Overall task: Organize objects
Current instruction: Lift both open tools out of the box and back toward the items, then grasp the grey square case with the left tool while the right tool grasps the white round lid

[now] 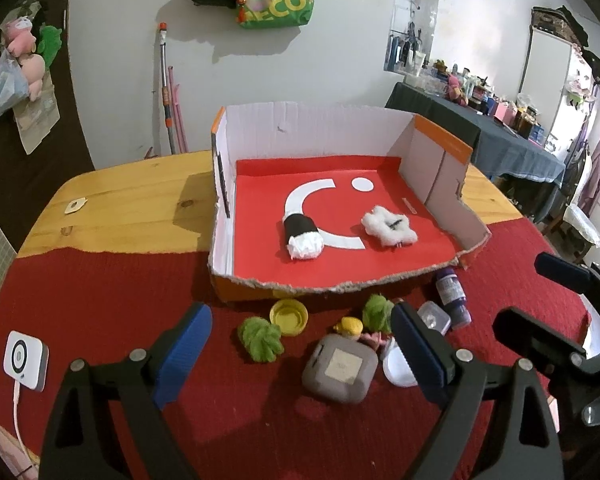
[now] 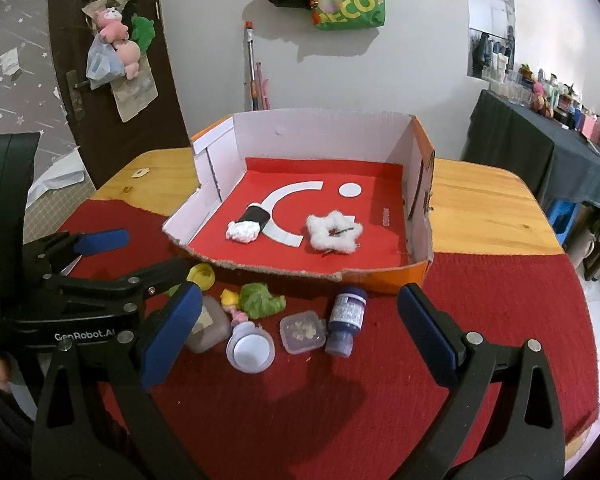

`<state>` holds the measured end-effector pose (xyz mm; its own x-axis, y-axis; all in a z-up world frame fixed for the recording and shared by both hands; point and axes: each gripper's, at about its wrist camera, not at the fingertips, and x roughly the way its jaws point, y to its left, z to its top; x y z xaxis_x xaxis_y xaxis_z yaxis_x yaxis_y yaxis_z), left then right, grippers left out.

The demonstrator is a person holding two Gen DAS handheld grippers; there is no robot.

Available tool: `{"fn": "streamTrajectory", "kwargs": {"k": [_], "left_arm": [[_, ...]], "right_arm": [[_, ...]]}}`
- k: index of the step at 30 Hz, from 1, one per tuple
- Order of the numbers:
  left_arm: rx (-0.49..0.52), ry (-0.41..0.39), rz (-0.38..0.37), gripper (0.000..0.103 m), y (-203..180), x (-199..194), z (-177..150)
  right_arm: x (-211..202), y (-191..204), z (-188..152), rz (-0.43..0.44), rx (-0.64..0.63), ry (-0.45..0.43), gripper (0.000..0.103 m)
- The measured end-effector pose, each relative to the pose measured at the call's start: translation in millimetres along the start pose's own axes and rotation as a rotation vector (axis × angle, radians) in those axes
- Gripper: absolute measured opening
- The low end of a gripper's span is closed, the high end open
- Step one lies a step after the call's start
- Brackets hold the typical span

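A cut-open cardboard box (image 1: pixel 260 128) (image 2: pixel 420 276) with a red floor holds a black-and-white roll (image 1: pixel 302 236) (image 2: pixel 249 225) and a white fluffy flower (image 1: pixel 389 226) (image 2: pixel 333 232). In front of it on the red cloth lie a yellow cap (image 1: pixel 289 316) (image 2: pixel 202 275), green fuzzy pieces (image 1: pixel 260 338) (image 2: pixel 260 300), a grey square case (image 1: pixel 340 368) (image 2: pixel 210 330), a white round lid (image 2: pixel 251 350), a small clear box (image 2: pixel 303 332) and a purple bottle (image 1: pixel 452 294) (image 2: pixel 347 320). My left gripper (image 1: pixel 302 354) is open above the grey case. My right gripper (image 2: pixel 300 336) is open above the lid and clear box.
A white device with a cable (image 1: pixel 25 360) lies at the cloth's left edge. The wooden table (image 1: pixel 140 192) (image 2: pixel 480 208) shows behind the cloth. A dark-covered side table with bottles (image 1: pixel 500 136) stands to the right.
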<state>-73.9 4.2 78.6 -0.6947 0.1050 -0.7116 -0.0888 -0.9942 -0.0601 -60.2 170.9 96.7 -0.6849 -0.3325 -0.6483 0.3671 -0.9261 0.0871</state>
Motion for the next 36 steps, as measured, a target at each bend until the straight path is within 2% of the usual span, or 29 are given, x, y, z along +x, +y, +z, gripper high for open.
{"fn": "streamTrajectory", "kwargs": {"k": [12,14,16,17,19,22,36], "left_arm": [[0.004,0.013,-0.008,0.093,-1,-7,-30],[-0.001,0.017,-0.015,0.093,-1,-6,-35],[-0.004,0.025,-0.024,0.091,0,-5,-39],[-0.004,0.028,-0.030,0.090,0,-4,-41],[0.004,0.039,-0.039,0.081,-1,-2,-45],[0.014,0.057,-0.052,0.073,-2,2,-50],[0.032,0.113,-0.093,0.060,-3,18,-63]], "right_arm": [[-3,7,-29,0.010,0.008,0.034,0.098],[-2,8,-34,0.006,0.005,0.042,0.092],[1,9,-40,0.006,0.005,0.056,0.080],[3,9,-42,0.007,0.005,0.062,0.078],[7,10,-47,0.011,0.004,0.080,0.068],[13,12,-53,0.015,-0.002,0.099,0.059],[46,28,-69,0.047,-0.047,0.172,0.047]]}}
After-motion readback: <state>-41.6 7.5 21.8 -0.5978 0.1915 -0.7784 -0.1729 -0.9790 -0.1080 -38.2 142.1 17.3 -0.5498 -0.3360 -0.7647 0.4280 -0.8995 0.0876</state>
